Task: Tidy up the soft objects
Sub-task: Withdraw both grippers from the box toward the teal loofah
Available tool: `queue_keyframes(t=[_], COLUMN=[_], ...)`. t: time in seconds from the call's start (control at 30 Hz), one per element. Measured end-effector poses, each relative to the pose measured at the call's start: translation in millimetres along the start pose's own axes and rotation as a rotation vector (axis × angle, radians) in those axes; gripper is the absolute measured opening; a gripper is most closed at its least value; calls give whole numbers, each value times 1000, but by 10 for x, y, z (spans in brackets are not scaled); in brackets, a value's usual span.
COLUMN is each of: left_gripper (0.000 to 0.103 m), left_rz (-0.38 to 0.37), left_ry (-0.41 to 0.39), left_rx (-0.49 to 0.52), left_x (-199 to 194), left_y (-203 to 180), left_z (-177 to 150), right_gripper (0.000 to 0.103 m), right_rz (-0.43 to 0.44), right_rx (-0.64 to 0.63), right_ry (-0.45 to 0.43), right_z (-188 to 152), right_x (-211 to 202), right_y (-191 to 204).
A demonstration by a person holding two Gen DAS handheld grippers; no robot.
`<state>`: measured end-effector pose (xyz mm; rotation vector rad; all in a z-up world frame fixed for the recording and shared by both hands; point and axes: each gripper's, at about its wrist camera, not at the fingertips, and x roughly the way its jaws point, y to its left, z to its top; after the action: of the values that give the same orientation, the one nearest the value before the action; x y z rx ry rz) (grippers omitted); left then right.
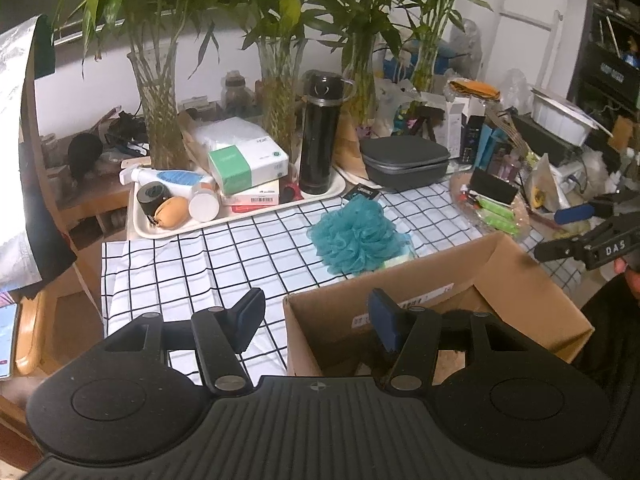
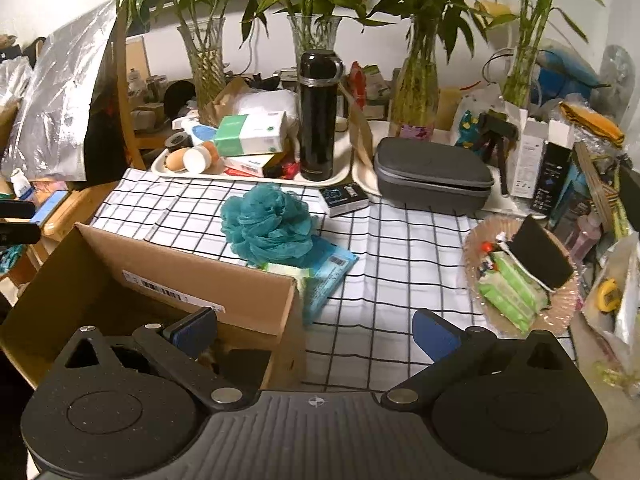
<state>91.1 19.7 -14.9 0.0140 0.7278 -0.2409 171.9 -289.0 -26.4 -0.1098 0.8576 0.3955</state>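
A teal mesh bath puff (image 1: pixel 354 236) (image 2: pixel 268 224) lies on the checked cloth just behind an open cardboard box (image 1: pixel 520 280) (image 2: pixel 180 276). Partly under the puff are a teal packet (image 2: pixel 328 276) and a white-green cloth (image 2: pixel 284 270). My left gripper (image 1: pixel 316 320) is open over the box's left corner, its right finger above the inside, nothing pressed between its pads. My right gripper (image 2: pixel 314 332) is wide open over the box's right corner; it also shows at the right edge of the left wrist view (image 1: pixel 560 232). What lies in the box is hidden.
At the back stand a white tray (image 1: pixel 140 232) of bottles and boxes, a black flask (image 2: pixel 318 116), a grey zip case (image 2: pixel 434 178) and glass vases of bamboo. A glass plate (image 2: pixel 568 312) with green packets sits right. A small black box (image 2: pixel 344 198) lies behind the puff.
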Motion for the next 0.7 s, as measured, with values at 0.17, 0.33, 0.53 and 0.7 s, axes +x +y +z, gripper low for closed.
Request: queue_keyframes(t=[0.17, 0.33, 0.53, 0.7], left_gripper=[56, 56, 56, 56], left_rz=[-16, -21, -27, -39], left_ry=[-6, -11, -16, -28], left_rx=[-27, -20, -8, -5], left_x=[64, 133, 232, 333], left_y=[79, 111, 150, 210], left_z=[26, 57, 109, 170], right_gripper=[103, 103, 103, 103], right_rz=[19, 23, 37, 1], right_rx=[28, 75, 110, 96], right_ry=[10, -3, -41, -68], right_z=[-10, -5, -9, 12], right_x=[56, 106, 181, 273], right_y=[-75, -192, -304, -344])
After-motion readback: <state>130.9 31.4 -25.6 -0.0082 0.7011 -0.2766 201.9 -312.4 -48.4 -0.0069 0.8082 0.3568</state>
